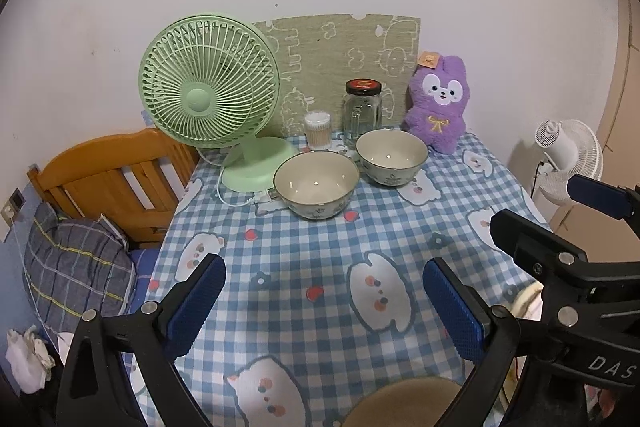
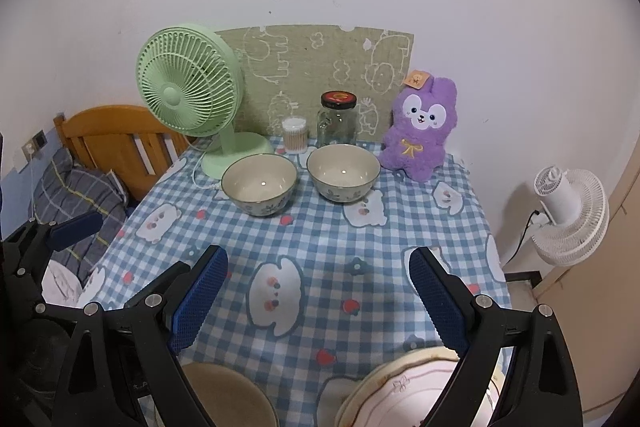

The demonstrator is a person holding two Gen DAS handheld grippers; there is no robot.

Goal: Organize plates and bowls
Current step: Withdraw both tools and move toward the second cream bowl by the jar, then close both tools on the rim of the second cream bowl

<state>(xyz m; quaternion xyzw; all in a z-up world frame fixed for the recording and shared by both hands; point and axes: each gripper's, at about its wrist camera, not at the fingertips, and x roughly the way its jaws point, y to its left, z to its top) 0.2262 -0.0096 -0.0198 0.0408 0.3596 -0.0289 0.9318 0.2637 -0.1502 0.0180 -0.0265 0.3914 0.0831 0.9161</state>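
Two cream bowls with a blue floral outside stand side by side at the back of the checked tablecloth: the left bowl (image 1: 316, 183) (image 2: 259, 183) and the right bowl (image 1: 392, 155) (image 2: 343, 171). At the near edge lie a tan plate (image 1: 404, 403) (image 2: 228, 397) and a pink-rimmed plate (image 2: 400, 391). My left gripper (image 1: 324, 303) hangs open above the cloth, short of the bowls. Over the near table my right gripper (image 2: 318, 301) is open too, with the pink-rimmed plate just under its right finger. Both hold nothing.
A green desk fan (image 1: 210, 83) stands at the back left, with a cotton-swab tub (image 1: 318, 131), a glass jar (image 1: 362, 109) and a purple plush (image 1: 438, 103) along the wall. A wooden bed frame (image 1: 112, 179) is left of the table; a white fan (image 2: 572, 215) stands right.
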